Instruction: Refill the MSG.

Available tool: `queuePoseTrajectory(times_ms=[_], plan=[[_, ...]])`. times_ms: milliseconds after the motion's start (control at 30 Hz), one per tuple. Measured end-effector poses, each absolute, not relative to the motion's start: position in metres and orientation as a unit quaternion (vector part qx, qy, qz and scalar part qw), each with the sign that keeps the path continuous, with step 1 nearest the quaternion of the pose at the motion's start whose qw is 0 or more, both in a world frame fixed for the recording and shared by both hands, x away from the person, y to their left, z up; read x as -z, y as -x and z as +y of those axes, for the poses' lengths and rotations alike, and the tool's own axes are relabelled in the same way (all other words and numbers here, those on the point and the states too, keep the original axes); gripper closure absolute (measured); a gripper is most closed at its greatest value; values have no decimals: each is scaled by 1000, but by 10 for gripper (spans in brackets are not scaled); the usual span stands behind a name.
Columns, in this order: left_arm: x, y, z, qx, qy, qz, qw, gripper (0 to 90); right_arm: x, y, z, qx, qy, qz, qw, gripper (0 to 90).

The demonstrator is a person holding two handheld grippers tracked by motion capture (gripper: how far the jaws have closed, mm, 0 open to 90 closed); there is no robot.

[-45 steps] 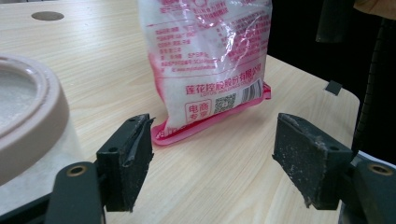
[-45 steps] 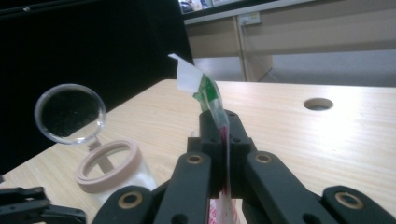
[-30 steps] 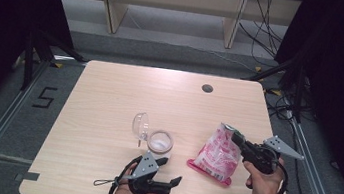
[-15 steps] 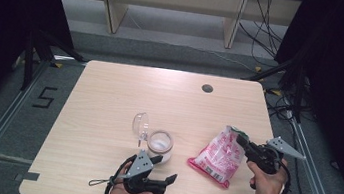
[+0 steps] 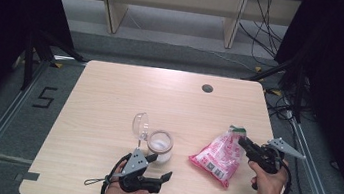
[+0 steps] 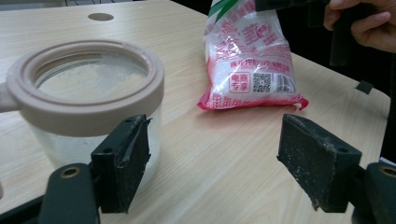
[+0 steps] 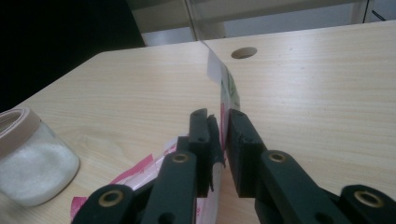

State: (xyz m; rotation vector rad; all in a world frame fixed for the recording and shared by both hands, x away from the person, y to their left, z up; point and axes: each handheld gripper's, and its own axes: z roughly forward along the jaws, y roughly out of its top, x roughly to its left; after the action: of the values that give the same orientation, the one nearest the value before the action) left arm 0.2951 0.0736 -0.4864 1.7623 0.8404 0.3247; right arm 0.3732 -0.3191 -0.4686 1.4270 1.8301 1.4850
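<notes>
**A:** Where does the bag [image 5: 218, 156] sit for you right now?

**B:** It stands tilted on the table [image 5: 109, 99], toward your right side, its sealed bottom edge on the wood and its top corner lifted. Your right gripper [image 5: 244, 143] has that top corner: in the right gripper view the fingers [image 7: 245, 140] are closed on the thin film of the bag, one on each face.

**A:** And the long axis?

**B:** It runs from the pinched corner down and toward your left, so the body of the bag leans toward the jar [image 5: 160, 145].

**A:** The jar itself?

**B:** Near the middle front of the table, upright, lid swung open beside it, white grains inside. It lies to the left of the bag, a short way apart, not touching.

**A:** My other hand?

**B:** Your left gripper [image 5: 160, 168] rests low just in front of the jar, fingers [image 6: 122, 163] spread wide and holding nothing; one finger is just beside the jar wall. That hand is the nearer one to the jar, so I'd judge it should steady the jar while your right brings the bag across
</notes>
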Motion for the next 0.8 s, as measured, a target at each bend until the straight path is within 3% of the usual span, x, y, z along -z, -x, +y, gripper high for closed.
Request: queuePoseTrajectory(times_ms=[33, 267, 467, 800], plan=[[486, -295, 76, -138, -746, 355, 546, 243, 471, -375, -320, -536, -496, 650, 210, 775], [485, -295, 85, -140, -739, 367, 548, 245, 471, -370, -318, -533, -516, 646, 179, 637], [485, -297, 91, -143, -735, 374, 548, 248, 469, -363, -321, -530, -524, 641, 184, 525], [486, -300, 100, -150, -734, 386, 538, 247, 472, -352, -332, -536, -519, 642, 176, 487]])
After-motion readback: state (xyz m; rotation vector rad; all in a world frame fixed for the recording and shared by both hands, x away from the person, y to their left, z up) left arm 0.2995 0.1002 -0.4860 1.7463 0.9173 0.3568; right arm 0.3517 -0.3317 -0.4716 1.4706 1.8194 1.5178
